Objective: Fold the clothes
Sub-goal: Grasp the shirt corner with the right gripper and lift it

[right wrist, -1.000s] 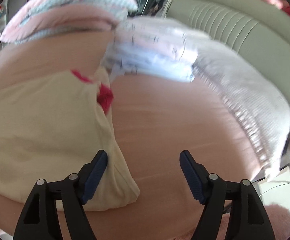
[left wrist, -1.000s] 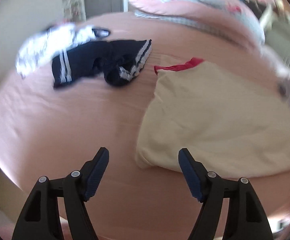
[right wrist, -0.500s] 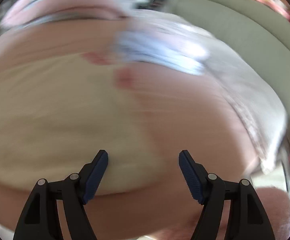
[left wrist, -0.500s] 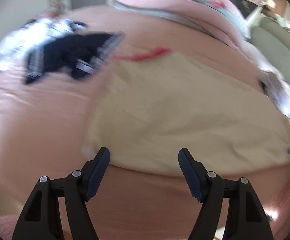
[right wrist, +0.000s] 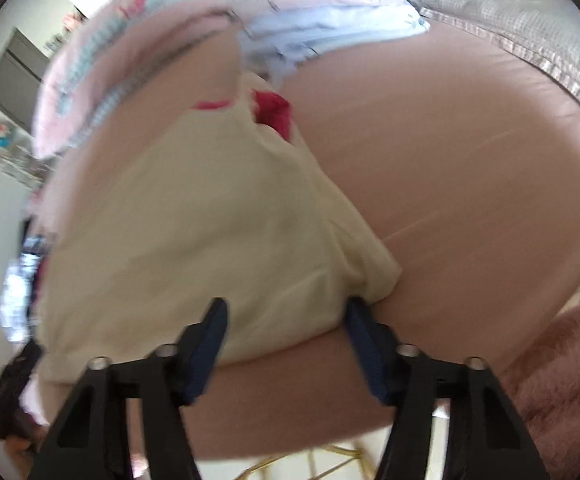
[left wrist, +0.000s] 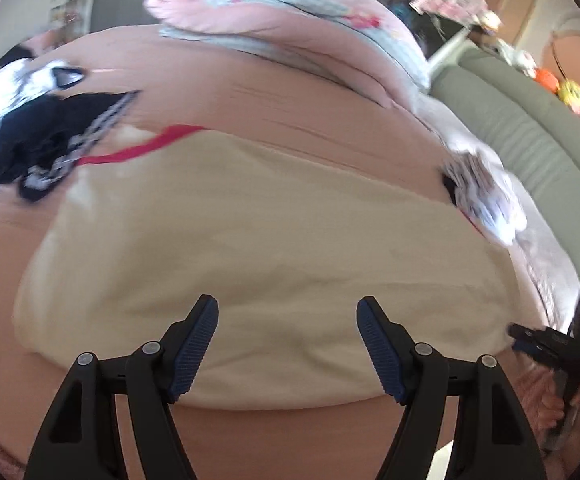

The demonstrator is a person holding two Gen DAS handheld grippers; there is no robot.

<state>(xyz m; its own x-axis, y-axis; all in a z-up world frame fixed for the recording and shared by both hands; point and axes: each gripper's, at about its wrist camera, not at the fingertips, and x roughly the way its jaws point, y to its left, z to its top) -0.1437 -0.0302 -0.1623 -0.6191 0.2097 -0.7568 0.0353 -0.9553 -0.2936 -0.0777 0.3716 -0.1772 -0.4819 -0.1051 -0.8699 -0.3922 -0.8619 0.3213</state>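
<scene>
In the left wrist view, the left gripper [left wrist: 287, 344] hung with jaws apart over the near hem of the cream garment [left wrist: 257, 248] spread on the pink bed [left wrist: 249, 112]. In the right wrist view, the right gripper [right wrist: 285, 344] was closing around its near right corner, seemingly starting a fold; next, the left needs its own hold.

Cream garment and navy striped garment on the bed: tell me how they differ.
The cream garment is pale with red trim; the navy striped garment is dark with white stripes. The cream garment lies spread fairly flat and looks larger; the navy striped garment is crumpled in a heap. The cream garment sits near, with its corner between the closing jaws of the right hand-held gripper; the navy striped garment lies farther back, untouched. Both rest on the pink bed sheet.
</scene>
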